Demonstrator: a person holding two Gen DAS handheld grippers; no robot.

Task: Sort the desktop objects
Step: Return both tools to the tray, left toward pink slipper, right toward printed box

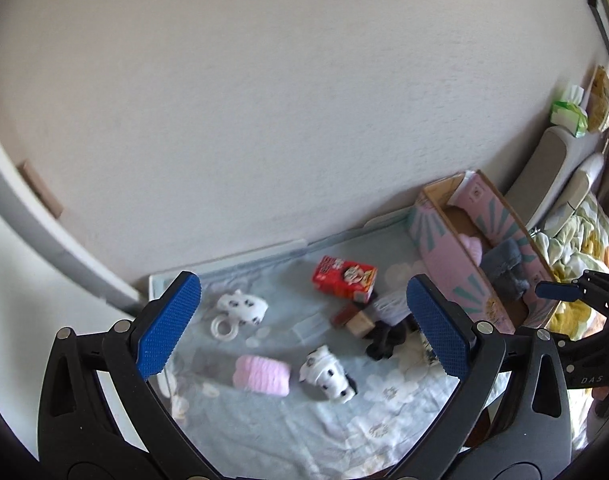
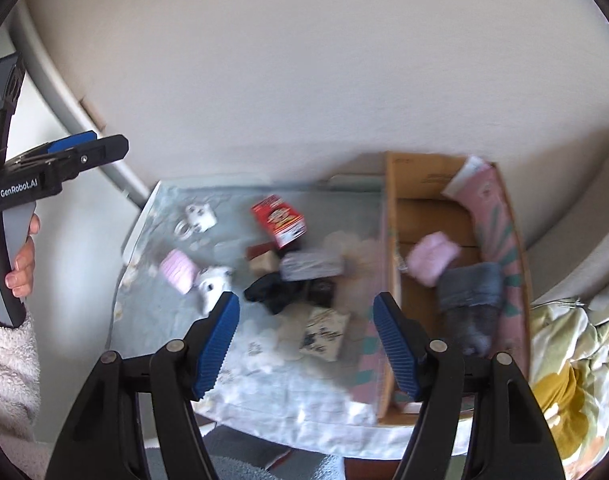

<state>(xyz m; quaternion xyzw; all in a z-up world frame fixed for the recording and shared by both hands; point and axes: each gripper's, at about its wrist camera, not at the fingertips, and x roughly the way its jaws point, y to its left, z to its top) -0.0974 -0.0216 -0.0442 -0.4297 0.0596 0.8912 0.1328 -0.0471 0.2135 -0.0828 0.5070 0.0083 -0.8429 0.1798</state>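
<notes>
We hold both grippers high over the table, fingers apart and empty, so we can survey what needs sorting. The left gripper (image 1: 304, 328) stands wide, framing the pink roll (image 1: 261, 374) and spotted toy (image 1: 328, 372) at lower centre. The right gripper (image 2: 306, 344) is half spread beside the cardboard box (image 2: 392, 216) at right, which already holds pink and grey items, probably clothing, though blur hides detail.

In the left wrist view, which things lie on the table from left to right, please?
White toy with ring → pink roll → spotted dog toy → red box → cardboard box.
</notes>
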